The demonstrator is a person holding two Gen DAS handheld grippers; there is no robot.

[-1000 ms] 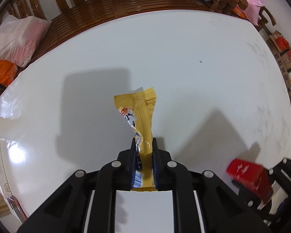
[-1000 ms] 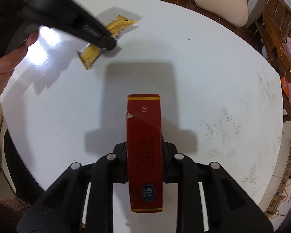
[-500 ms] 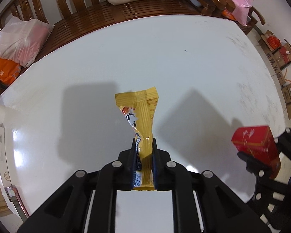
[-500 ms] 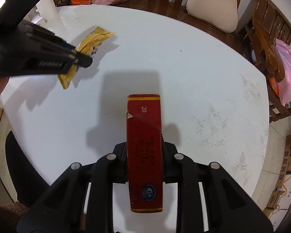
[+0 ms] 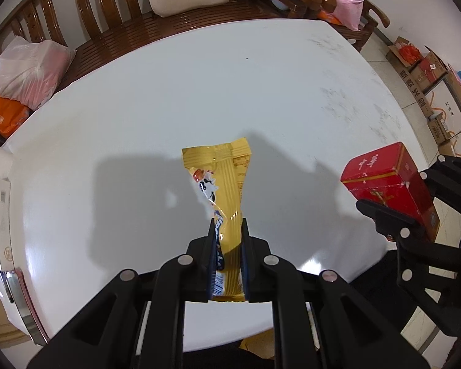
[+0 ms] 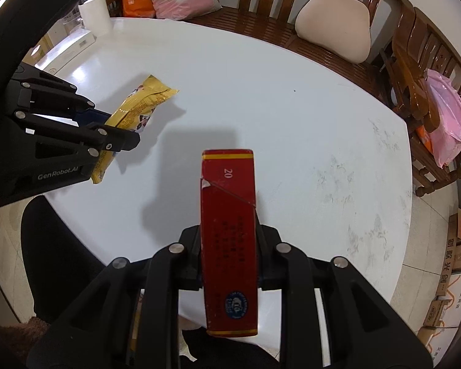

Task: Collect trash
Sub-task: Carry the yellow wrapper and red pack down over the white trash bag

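Over the white table [image 5: 169,98] w/ a wooden bench [image 5: 107,24] far side, left hand-held gripper [image 5: 227,230] is clamped on a yellow wrapper [image 5: 227,178], right hand-held gripper [image 6: 229,240] on a red box [image 6: 229,215], both held above the near edge; the thin, slick wrapper could slip out if swung.

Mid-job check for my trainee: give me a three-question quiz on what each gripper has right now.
1. True or false: the left gripper is shut on the yellow wrapper.
2. What does the right gripper hold? A) paper cup B) red box C) pink bag
3. Fill in: both items are held above the white ____.

Key:
1. True.
2. B, the red box.
3. table.
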